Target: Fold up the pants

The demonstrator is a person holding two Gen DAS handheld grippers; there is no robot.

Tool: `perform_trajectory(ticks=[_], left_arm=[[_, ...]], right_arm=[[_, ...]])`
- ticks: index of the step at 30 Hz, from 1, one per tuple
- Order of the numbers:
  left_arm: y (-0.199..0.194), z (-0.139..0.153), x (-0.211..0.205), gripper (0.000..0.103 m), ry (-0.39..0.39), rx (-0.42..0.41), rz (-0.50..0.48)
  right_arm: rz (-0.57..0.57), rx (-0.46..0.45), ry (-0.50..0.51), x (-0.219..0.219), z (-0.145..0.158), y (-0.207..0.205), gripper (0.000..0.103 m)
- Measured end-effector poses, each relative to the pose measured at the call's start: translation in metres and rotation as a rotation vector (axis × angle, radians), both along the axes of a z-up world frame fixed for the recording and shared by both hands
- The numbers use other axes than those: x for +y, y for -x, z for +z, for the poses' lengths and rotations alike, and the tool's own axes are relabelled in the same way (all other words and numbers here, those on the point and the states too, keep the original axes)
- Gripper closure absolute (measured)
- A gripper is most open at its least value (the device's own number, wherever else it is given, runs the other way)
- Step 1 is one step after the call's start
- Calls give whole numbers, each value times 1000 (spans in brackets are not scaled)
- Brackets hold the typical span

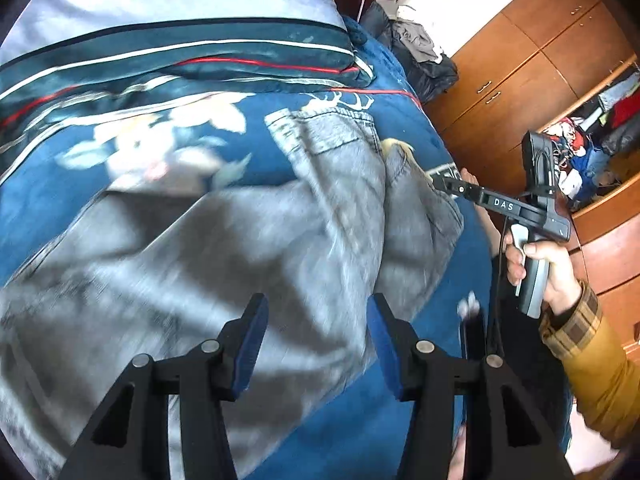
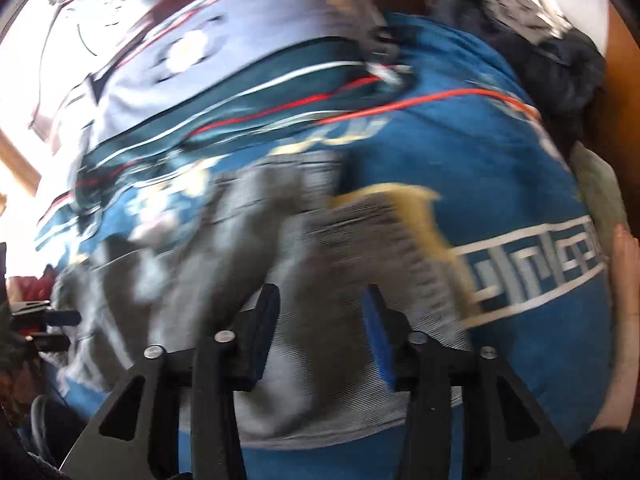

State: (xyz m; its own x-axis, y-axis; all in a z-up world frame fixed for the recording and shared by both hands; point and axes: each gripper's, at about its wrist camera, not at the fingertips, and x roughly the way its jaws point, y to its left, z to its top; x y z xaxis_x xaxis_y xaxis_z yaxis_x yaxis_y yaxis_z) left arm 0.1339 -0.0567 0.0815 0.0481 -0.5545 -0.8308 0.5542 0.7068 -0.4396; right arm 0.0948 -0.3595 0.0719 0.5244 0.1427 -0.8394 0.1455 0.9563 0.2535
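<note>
Grey jeans lie spread on a blue bedspread, waistband towards the far side. My left gripper hovers over a trouser leg, its blue pads apart with nothing pinched. A hand holds my right gripper, whose tip is at the waist, beside a yellowish lining. In the blurred right wrist view the right gripper stands open above the jeans, and the fabric lies under it rather than between the pads.
A folded striped quilt lies across the far side of the bed. A pile of dark clothes sits at the bed's far corner. Brown wardrobes stand to the right, one compartment open and stuffed with clothes.
</note>
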Motion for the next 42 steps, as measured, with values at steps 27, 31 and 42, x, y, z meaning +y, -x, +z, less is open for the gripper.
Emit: perform_trajectory(ticks=[27,31,42], left_arm=[[77,-62,-264,89,106,-105,-289],[75,-69,-244,95,181,-41,-237],[73,-61,-231,98,239,16,-253]], right_arm=[[74,68,-477,-135,-35,-21,58],[154,160,-404,-107,-50,-53,58],[172,74,-232,-73,-29,-62,93]])
